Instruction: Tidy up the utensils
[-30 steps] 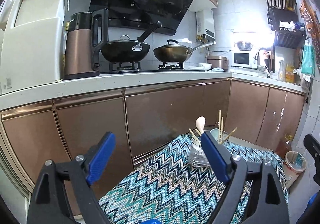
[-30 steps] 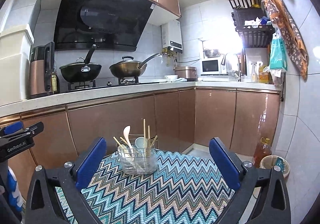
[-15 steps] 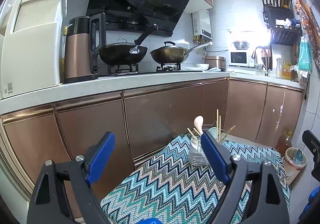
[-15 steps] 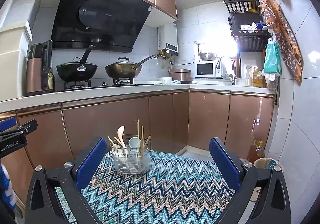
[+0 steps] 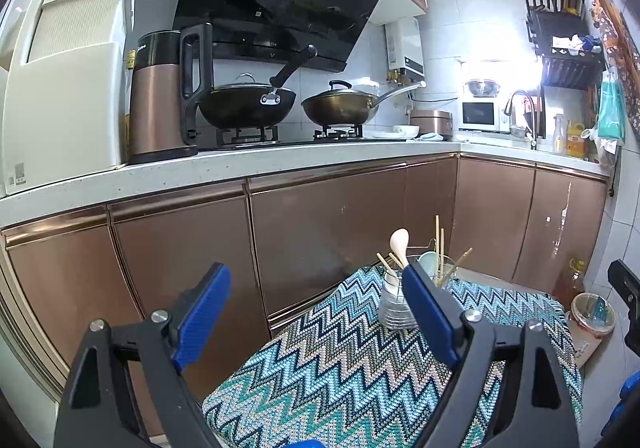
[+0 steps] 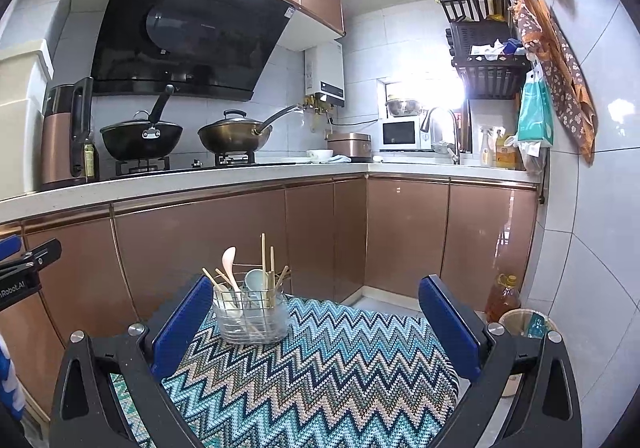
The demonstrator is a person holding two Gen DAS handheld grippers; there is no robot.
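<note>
A clear utensil holder with a wire rim (image 6: 251, 314) stands at the far edge of a table covered by a zigzag-patterned cloth (image 6: 320, 380). Upright in it are a white spoon (image 6: 229, 262), a pale blue spoon (image 6: 255, 282) and several wooden chopsticks (image 6: 264, 260). In the left wrist view the holder (image 5: 394, 300) shows partly behind my right-hand blue pad. My left gripper (image 5: 320, 312) is open and empty, held back from the holder. My right gripper (image 6: 316, 324) is also open and empty, with the holder just beyond its left finger.
Copper-coloured kitchen cabinets (image 6: 240, 244) run close behind the table under a white counter (image 5: 240, 163) with two woks, a kettle and a microwave. On the floor to the right stand an oil bottle (image 6: 503, 298) and a small bin (image 6: 528, 328).
Both cameras have tilted and drifted a little, so the holder sits lower in each view. Both grippers stay open and empty.
</note>
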